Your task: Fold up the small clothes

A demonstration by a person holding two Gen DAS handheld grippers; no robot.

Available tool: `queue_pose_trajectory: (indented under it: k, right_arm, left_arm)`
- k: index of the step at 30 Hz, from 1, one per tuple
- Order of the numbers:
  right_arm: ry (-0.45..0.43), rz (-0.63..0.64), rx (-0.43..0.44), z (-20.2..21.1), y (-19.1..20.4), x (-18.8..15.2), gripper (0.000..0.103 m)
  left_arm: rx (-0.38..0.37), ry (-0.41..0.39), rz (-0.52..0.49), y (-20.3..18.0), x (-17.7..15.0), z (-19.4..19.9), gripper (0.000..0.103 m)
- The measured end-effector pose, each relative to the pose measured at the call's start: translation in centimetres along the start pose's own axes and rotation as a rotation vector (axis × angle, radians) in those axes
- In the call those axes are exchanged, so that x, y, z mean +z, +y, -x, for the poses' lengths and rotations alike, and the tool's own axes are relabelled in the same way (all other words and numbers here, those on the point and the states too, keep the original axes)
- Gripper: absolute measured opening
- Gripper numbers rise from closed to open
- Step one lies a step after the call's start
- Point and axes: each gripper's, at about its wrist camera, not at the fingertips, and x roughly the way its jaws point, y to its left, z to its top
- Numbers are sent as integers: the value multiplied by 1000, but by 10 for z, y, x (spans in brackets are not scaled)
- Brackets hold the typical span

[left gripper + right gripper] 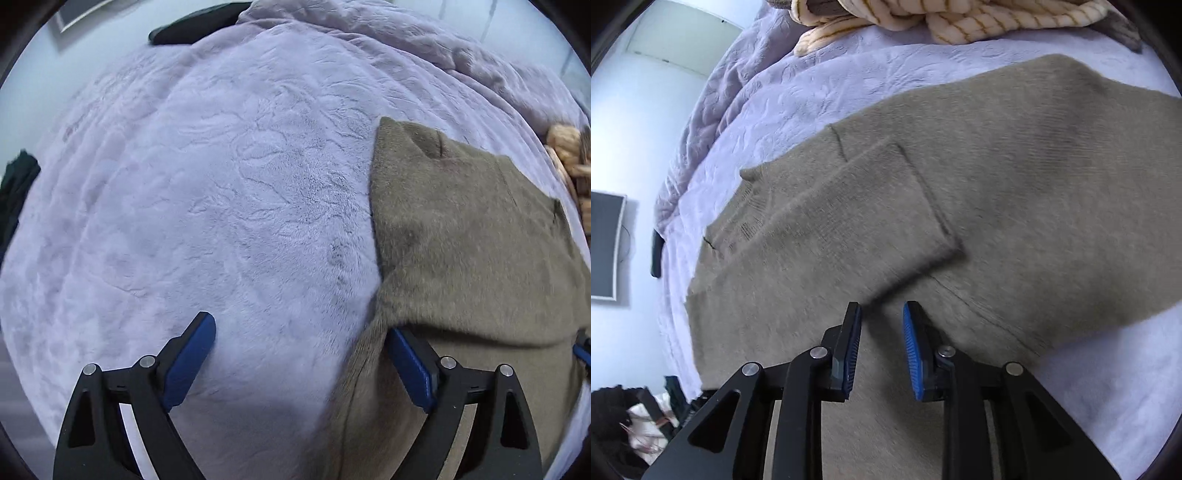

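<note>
**A:** What's the biggest thing there?

**B:** A lavender plush blanket with an embossed pattern, covering the bed and bunched up along the far edge.

**A:** And the garment?

**B:** An olive-brown knit sweater lies flat on that blanket. In the right wrist view its long axis runs on a diagonal, from lower left up to upper right. A sleeve is folded across the body, its squared end pointing toward the lower right, just ahead of the right gripper. In the left wrist view the sweater fills the right side, its upper corner pointing away from the camera.

**A:** Anything else on the bed?

**B:** A cream fleece with tan stripes, heaped past the sweater's far edge and apart from it.

**A:** The tools?

**B:** The left gripper is spread wide; its left finger is over bare blanket, its right finger at the sweater's edge, nothing pinched. The right gripper sits over the sweater with a narrow gap between its blue pads, holding nothing.
</note>
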Motion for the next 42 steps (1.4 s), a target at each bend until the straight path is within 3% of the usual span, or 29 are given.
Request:
queue_pose_trajectory:
  k: [1, 3, 5, 12, 18, 20, 26, 33, 42]
  right_arm:
    - [6, 16, -15, 4, -1, -3, 29]
    - [18, 38, -38, 7, 0, -7, 44]
    - [25, 54, -56, 17, -2, -15, 52]
    - [68, 36, -59, 36, -14, -49, 52]
    - [81, 53, -63, 47, -10, -63, 52]
    - [83, 68, -68, 49, -7, -65, 52]
    - [96, 85, -85, 57, -14, -80, 61]
    - [96, 24, -40, 69, -28, -92, 61]
    - [38, -112, 2, 92, -82, -83, 61]
  left_arm:
    - [-4, -1, -16, 1, -1, 6, 92]
    - [-9, -11, -23, 4, -1, 18, 92]
    - [-24, -26, -26, 6, 7, 28, 92]
    - [-61, -63, -70, -27, 34, 23, 92]
    - [44, -4, -113, -42, 37, -23, 92]
    - [17, 11, -90, -33, 32, -24, 92]
    - [61, 48, -136, -32, 20, -4, 92]
    - [-43, 98, -166, -61, -2, 31, 92]
    - [-146, 143, -321, -156, -40, 50, 92]
